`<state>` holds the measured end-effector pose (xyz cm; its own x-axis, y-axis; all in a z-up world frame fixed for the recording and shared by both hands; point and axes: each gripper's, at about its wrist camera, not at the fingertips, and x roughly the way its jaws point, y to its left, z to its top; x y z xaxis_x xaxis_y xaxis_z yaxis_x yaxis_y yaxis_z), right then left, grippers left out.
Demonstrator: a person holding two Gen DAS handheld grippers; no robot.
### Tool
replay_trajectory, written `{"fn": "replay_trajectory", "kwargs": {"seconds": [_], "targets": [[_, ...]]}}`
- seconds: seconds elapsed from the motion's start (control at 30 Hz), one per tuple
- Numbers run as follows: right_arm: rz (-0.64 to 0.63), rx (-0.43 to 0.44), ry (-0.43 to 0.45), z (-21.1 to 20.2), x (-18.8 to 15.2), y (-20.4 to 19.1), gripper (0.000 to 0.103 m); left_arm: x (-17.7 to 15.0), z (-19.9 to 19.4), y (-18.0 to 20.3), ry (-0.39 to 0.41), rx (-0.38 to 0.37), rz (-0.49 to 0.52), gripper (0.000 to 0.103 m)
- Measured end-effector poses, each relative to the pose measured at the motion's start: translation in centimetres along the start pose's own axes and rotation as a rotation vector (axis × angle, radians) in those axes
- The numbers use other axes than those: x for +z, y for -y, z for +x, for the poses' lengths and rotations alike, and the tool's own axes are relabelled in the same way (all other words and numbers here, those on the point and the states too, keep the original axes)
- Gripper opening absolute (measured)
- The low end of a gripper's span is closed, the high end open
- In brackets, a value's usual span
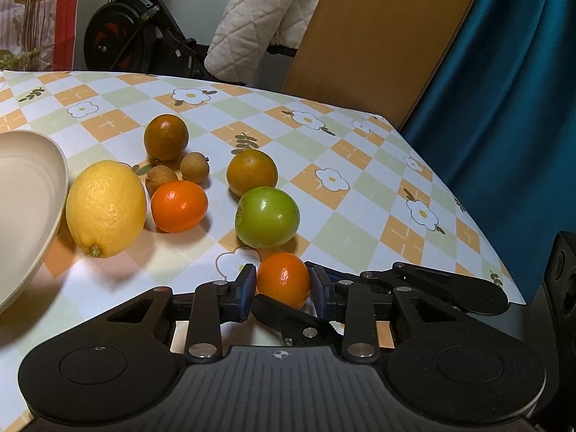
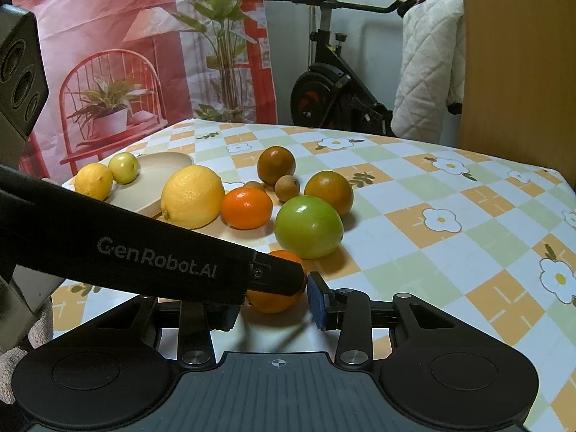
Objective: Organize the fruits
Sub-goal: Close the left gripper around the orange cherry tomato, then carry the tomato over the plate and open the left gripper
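In the left wrist view my left gripper (image 1: 282, 282) is shut on a small orange tangerine (image 1: 283, 278) at table level, both blue pads touching its sides. The right gripper's fingers lie under and beside it. In the right wrist view my right gripper (image 2: 277, 297) straddles the same tangerine (image 2: 275, 300); its right pad (image 2: 318, 300) stands a little off the fruit and its left finger is hidden by the left gripper's black body (image 2: 144, 252), so its state is unclear. A green apple (image 1: 267, 216), a second tangerine (image 1: 179, 206) and a large lemon (image 1: 106, 208) lie just beyond.
A beige plate (image 2: 144, 194) at the left holds a small lemon (image 2: 94, 180) and a small green fruit (image 2: 124, 167). Two brownish oranges (image 1: 166, 137) (image 1: 252, 172) and two small brown longans (image 1: 194, 167) lie behind. The table's right edge (image 1: 478, 216) is near.
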<state>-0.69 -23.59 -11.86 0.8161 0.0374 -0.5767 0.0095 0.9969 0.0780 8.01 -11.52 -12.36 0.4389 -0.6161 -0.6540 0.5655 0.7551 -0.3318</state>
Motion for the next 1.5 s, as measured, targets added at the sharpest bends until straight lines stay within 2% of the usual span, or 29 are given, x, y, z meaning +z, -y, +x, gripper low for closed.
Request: {"fn": "replay_trajectory", "kwargs": {"seconds": [0.77,1.0,1.37,1.5], "targets": [[-0.026,0.022,-0.015,0.1,0.0,-0.5,0.035,-0.4,-0.7,-0.2,0.006,0.01,-0.015,0.034],[-0.03,0.015,-0.028,0.3,0.0,-0.6,0.035,-0.5,-0.7,0.1,0.01,0.02,0.009,0.033],[-0.05,0.004,0.003,-0.1,0.1,-1.4,0.034,-0.6,-1.8,0.1,0.038,0.023,0.024,0.032],[-0.075,0.006,0.014,-0.2,1.4,-2.3,0.034,0.0,-3.2,-0.5,0.084,0.033,0.018,0.031]]}}
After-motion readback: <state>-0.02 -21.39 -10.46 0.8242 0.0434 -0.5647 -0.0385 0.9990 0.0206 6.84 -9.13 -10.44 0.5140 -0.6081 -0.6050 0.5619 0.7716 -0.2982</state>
